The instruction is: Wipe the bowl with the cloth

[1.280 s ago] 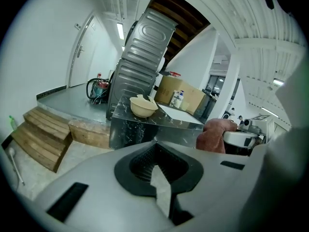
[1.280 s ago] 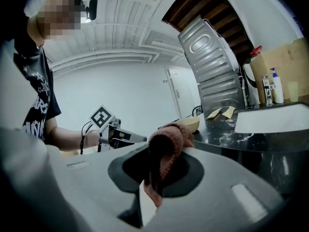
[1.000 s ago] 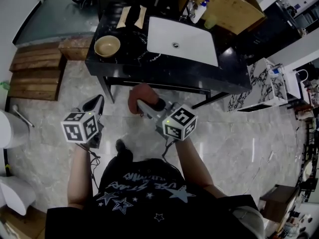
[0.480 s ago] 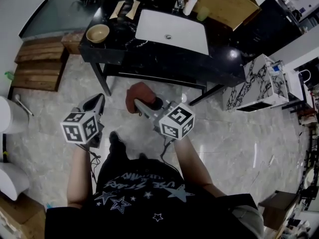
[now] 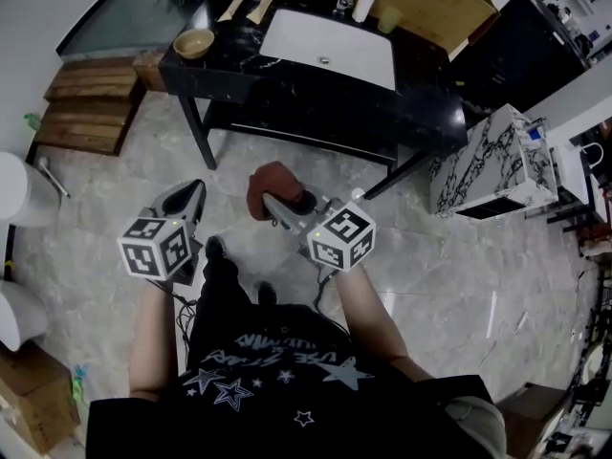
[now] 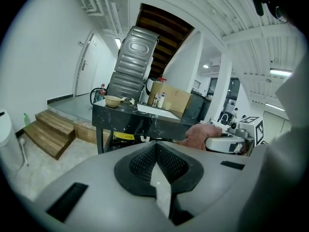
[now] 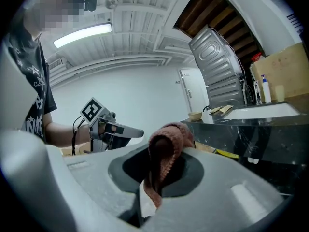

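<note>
Right gripper [image 5: 274,200] clamped on cloth [image 5: 271,178]; left gripper [image 5: 185,202] closed, empty; bowl [image 5: 194,43] at counter [image 5: 234,65] left end, well ahead, up-left of both grippers; left gripper judged nearer.

A black table [image 5: 241,62] carries a tan bowl [image 5: 194,43] at its left end and a white sink [image 5: 356,50]

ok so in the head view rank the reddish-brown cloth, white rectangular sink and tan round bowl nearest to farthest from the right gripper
1. reddish-brown cloth: pinched in the right gripper itself.
2. white rectangular sink: ahead, set in the black table.
3. tan round bowl: table's left end, farthest.
</note>
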The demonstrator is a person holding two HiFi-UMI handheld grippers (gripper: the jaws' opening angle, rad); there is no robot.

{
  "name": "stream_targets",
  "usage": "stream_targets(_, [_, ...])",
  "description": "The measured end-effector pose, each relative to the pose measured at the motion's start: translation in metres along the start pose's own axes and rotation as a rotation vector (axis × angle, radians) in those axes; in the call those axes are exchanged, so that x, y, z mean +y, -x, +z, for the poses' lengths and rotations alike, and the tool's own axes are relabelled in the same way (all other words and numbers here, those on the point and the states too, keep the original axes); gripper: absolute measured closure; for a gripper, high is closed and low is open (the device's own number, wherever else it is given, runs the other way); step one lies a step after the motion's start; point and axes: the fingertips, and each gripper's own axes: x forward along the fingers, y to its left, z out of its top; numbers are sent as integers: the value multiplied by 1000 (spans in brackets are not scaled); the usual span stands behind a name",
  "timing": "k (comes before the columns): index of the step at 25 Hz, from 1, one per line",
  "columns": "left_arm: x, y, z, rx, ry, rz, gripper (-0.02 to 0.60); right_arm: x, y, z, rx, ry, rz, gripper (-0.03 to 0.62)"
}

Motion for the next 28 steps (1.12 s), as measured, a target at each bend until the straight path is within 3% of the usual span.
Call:
stream_targets(14, [-39,33,-24,7,-48,-36,574,35,28,-14,-1,13,-12,548])
stream_targets(28, [-6,92,-31,23,-47,-105,574,98,2,-9,10,3,-113,548])
